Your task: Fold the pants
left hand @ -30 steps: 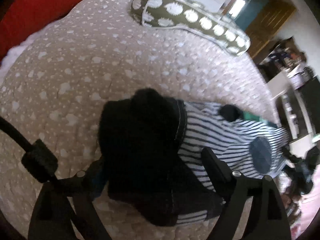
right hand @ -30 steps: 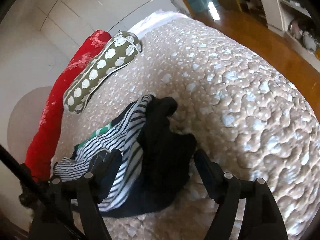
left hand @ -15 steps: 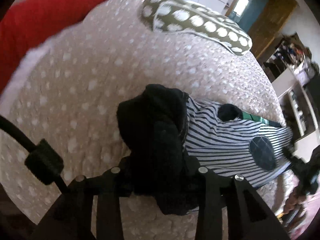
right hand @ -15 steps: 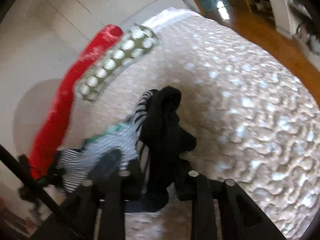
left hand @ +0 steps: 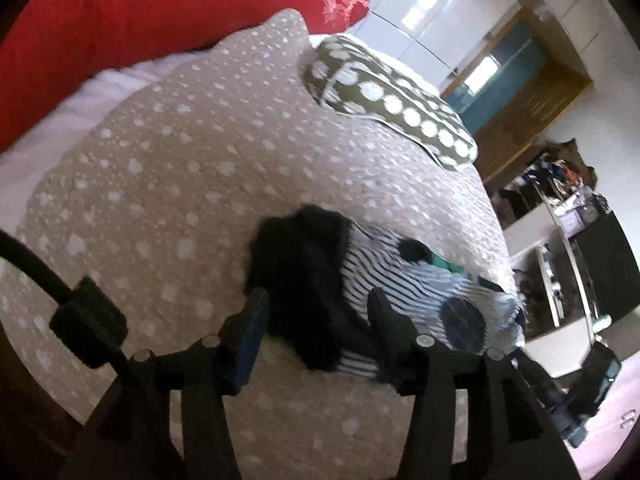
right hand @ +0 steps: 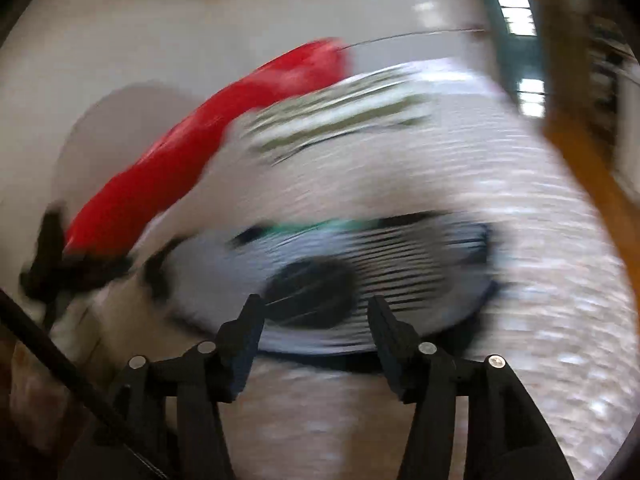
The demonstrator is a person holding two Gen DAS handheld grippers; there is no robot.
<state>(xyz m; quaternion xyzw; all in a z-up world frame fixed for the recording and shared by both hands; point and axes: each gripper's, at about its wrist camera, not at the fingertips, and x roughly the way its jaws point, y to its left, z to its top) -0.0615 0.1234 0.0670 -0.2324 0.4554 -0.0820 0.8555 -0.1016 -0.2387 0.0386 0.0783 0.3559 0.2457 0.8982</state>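
- Two garments lie bunched together on the bedspread [left hand: 168, 184]: the black pants [left hand: 300, 280], crumpled in a heap, and touching them on the far side a striped garment [left hand: 404, 280] with a dark round patch.
- Nothing about the pants looks folded yet; I judge the task to be near its start, with the heap needing to be pulled free and spread before any crease is made.
- Left gripper [left hand: 316, 320]: its jaws have just been opening, and they now stand partly apart on either side of the near end of the pants; the cloth sits between them but neither pad appears to press on it, so nothing is held.
- Right gripper [right hand: 316, 316]: its jaws have likewise just been opening and stand partly apart, holding nothing; its view is badly smeared, and only the striped garment [right hand: 400, 272] can be made out beyond the fingertips.
- To do this step well, I would find the waistband or a hem, not a fistful of the middle, take one corner in each gripper, and draw the pants clear of the striped cloth onto bare bedspread.
- Farther off lie a spotted cushion [left hand: 384, 100] and a red pillow [left hand: 160, 12], both well apart from the heap.
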